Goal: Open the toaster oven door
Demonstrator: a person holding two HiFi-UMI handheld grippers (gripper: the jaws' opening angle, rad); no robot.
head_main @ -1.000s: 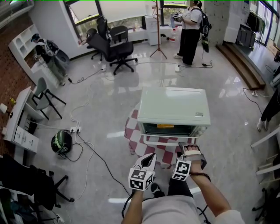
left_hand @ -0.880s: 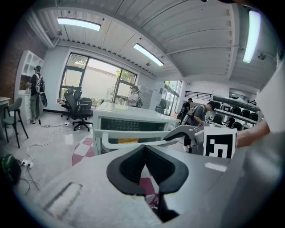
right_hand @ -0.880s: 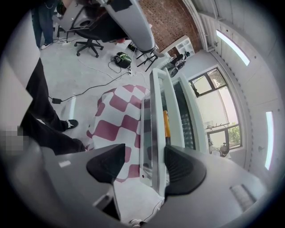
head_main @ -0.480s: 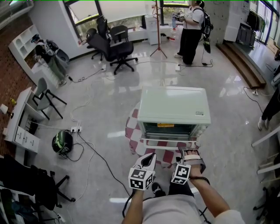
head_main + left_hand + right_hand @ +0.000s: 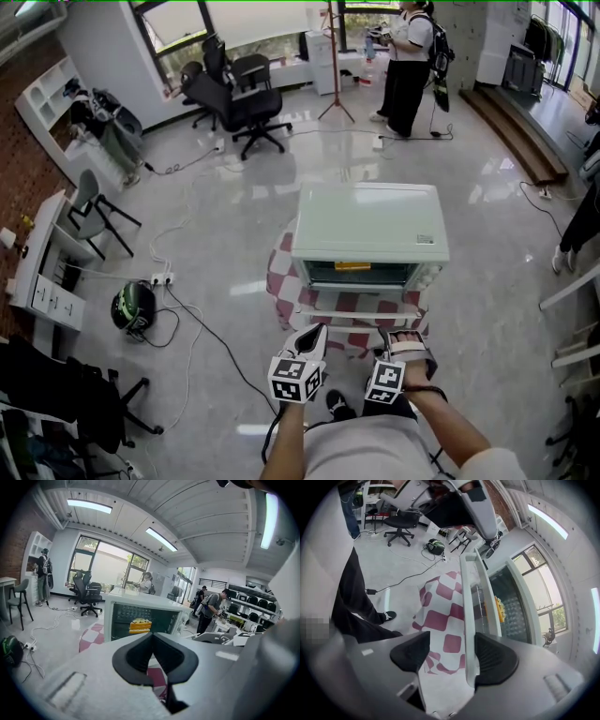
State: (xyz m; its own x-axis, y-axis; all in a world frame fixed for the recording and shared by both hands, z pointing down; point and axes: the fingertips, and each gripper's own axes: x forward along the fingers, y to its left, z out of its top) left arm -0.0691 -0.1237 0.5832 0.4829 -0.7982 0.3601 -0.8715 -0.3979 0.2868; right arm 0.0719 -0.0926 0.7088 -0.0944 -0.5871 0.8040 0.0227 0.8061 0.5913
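Polished floor; toaster oven on checkered cloth, door ajar, its handle between the right gripper's fingers, which just spread wide. Left gripper's fingers pressed together, empty.

Glossy floor with chairs, cables and a bystander

A red-and-white checked cloth hangs at centre. Black office chairs stand by the window, near a tall stand and a standing person. At left are a grey chair, a white power strip with trailing cables, and a dark helmet near it.
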